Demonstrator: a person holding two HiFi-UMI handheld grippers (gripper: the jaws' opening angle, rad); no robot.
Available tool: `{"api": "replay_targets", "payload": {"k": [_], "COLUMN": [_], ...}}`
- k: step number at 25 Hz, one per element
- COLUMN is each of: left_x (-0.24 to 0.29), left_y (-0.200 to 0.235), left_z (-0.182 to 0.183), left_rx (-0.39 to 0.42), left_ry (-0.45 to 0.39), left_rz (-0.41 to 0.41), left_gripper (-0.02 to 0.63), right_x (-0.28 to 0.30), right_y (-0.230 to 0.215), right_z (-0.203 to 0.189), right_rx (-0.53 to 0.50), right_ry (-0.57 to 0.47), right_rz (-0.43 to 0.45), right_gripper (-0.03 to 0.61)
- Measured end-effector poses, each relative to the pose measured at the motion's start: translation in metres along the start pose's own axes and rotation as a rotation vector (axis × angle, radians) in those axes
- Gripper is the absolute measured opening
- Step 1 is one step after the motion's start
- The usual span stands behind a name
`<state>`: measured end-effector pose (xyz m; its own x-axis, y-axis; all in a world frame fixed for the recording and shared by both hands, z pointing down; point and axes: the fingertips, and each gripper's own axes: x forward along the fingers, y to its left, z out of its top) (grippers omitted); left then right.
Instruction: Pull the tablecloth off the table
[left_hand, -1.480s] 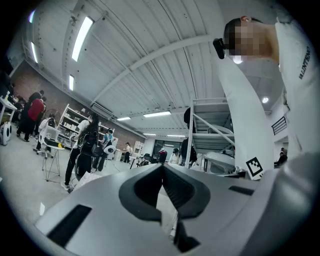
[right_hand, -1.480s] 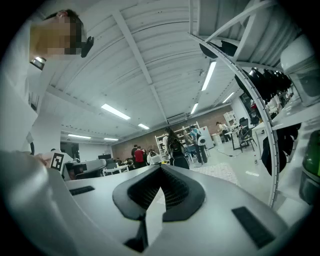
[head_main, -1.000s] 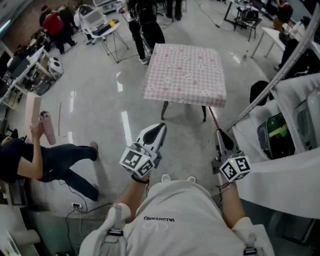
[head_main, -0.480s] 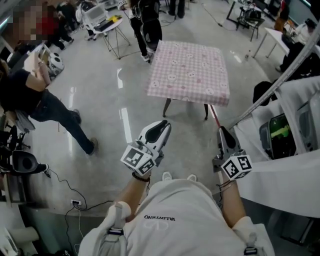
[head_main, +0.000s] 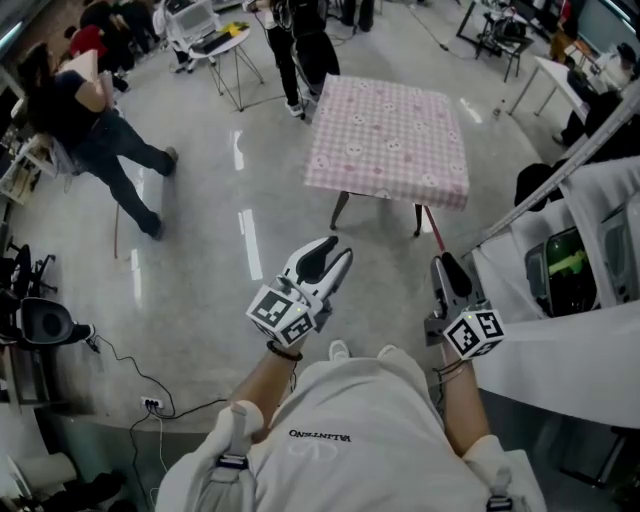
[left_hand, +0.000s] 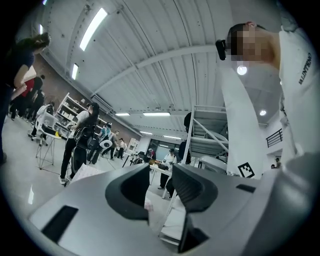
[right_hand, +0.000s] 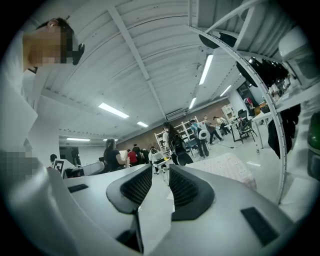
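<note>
The table with the pink checked tablecloth (head_main: 388, 140) stands on the floor ahead of me, well out of reach of both grippers. The cloth covers its whole top and hangs over the edges. My left gripper (head_main: 325, 258) is held at waist height and points at the table; its jaws are opening with nothing between them. My right gripper (head_main: 447, 270) is beside it, also opening and empty. The cloth shows small at the left in the left gripper view (left_hand: 82, 172) and to the right of the jaws in the right gripper view (right_hand: 227, 167).
A person (head_main: 95, 110) walks at the far left. Another person (head_main: 300, 50) stands behind the table beside a small folding table (head_main: 215, 45). A white-draped bench (head_main: 560, 340) and a slanted pole (head_main: 560, 150) fill the right side. Cables (head_main: 140, 400) lie on the floor at lower left.
Both grippers' jaws have parted from shut. The person at the left rose from a crouch and moved toward the back left. The table has shifted slightly right in the view.
</note>
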<state>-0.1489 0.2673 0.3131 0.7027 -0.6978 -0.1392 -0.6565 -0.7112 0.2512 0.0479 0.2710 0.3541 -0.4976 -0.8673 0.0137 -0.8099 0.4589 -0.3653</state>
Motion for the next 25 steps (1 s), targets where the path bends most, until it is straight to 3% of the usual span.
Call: {"api": "replay_targets", "payload": {"k": [11, 25], "left_x": [-0.006, 0.058], "left_y": [0.015, 0.037], "left_z": [-0.012, -0.025], "left_rx": [-0.065, -0.079], "left_ry": [0.005, 0.027], "left_rz": [0.006, 0.048], "left_gripper": [0.129, 0.129], "right_x": [0.008, 0.058], "right_y": [-0.007, -0.055], "right_z": [-0.009, -0.002], "right_rx": [0.053, 0.102], "right_ry": [-0.005, 0.02], "right_rz": [-0.025, 0.037], "right_gripper": [0.117, 0.127]}}
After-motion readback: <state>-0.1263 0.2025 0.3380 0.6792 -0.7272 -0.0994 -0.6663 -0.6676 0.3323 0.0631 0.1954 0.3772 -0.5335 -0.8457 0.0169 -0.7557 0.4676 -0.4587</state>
